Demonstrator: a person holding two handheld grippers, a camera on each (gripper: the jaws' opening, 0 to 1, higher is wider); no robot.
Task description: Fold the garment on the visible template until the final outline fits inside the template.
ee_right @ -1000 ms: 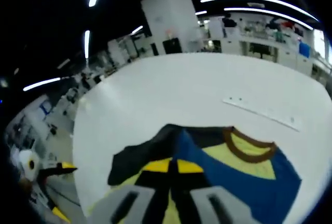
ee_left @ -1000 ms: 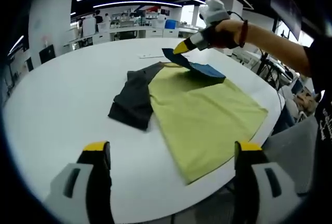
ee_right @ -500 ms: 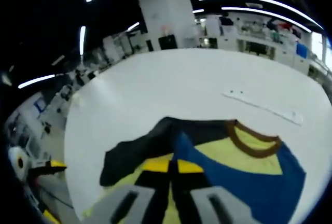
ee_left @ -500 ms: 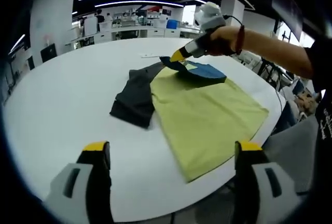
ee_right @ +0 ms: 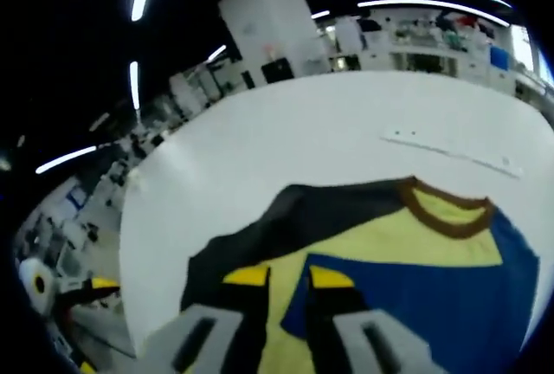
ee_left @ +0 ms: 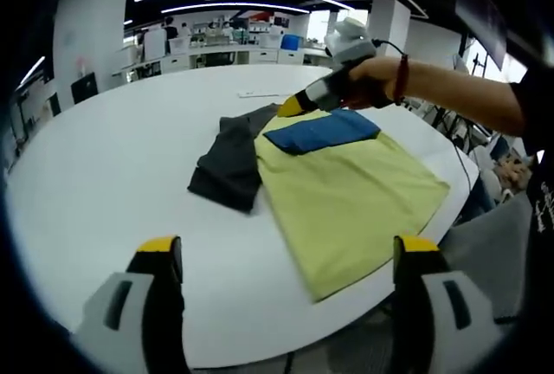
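A yellow-green shirt (ee_left: 346, 192) lies flat on the round white table (ee_left: 104, 166). Its blue sleeve (ee_left: 320, 130) is folded flat across the chest, and a dark grey sleeve (ee_left: 229, 162) spreads out to the left. My right gripper (ee_left: 293, 106), held by a hand, hovers at the blue sleeve's far left corner. In the right gripper view the right gripper (ee_right: 289, 277) stands open a little over the blue sleeve (ee_right: 415, 292), with the brown collar (ee_right: 441, 211) beyond. My left gripper (ee_left: 287, 244) is wide open near the table's front edge, holding nothing.
A thin white strip (ee_left: 255, 93) lies on the table beyond the shirt, also visible as the strip (ee_right: 450, 156). The person's forearm (ee_left: 459, 75) reaches in from the right. Desks and shelves stand far behind the table.
The right gripper brought the raised blue sleeve down onto the shirt's chest, then its jaws parted and let go. The sleeve now lies flat. The left gripper stayed put.
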